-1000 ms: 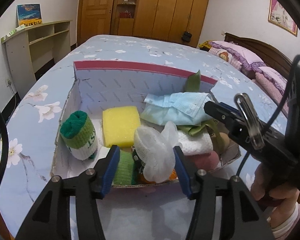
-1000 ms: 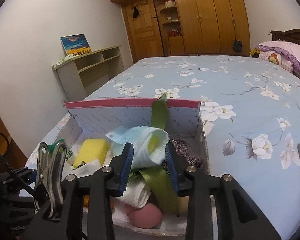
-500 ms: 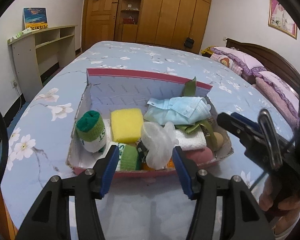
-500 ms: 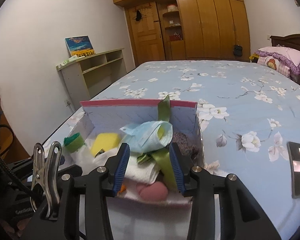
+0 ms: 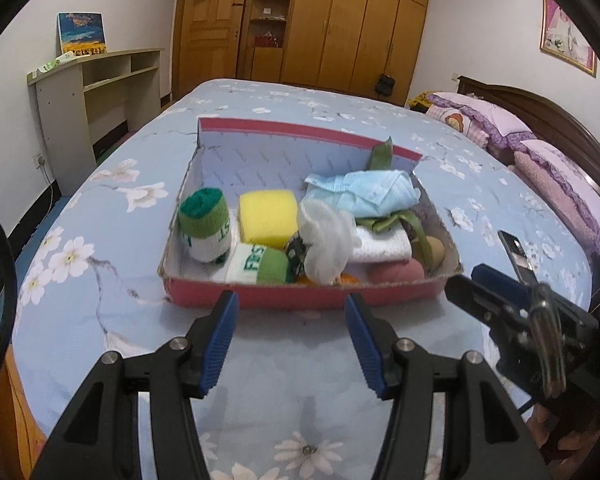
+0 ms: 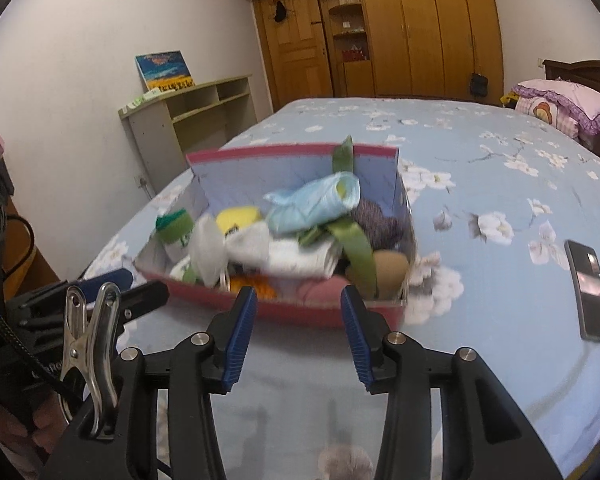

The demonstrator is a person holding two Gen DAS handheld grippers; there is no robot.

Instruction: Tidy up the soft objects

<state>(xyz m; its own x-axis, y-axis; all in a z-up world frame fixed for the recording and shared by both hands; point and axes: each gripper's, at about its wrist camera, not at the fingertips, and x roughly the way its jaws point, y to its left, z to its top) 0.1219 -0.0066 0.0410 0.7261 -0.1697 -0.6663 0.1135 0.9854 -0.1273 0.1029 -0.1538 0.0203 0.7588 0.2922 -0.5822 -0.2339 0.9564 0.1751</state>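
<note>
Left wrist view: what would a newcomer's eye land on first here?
The red cardboard box on the flowered bed, crammed with soft things: a yellow sponge left of centre, a blue cloth at the back. Both grippers, left and right, hang open and empty before it.

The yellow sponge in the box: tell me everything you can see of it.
The yellow sponge is a soft-looking, blocky foam pad with rounded edges, plain bright yellow. It lies flat on the floor of the cardboard box, toward the back. A rolled green-and-white sock stands beside it; a second sock and white netting overlap its front edge. Neither gripper touches it.
</note>
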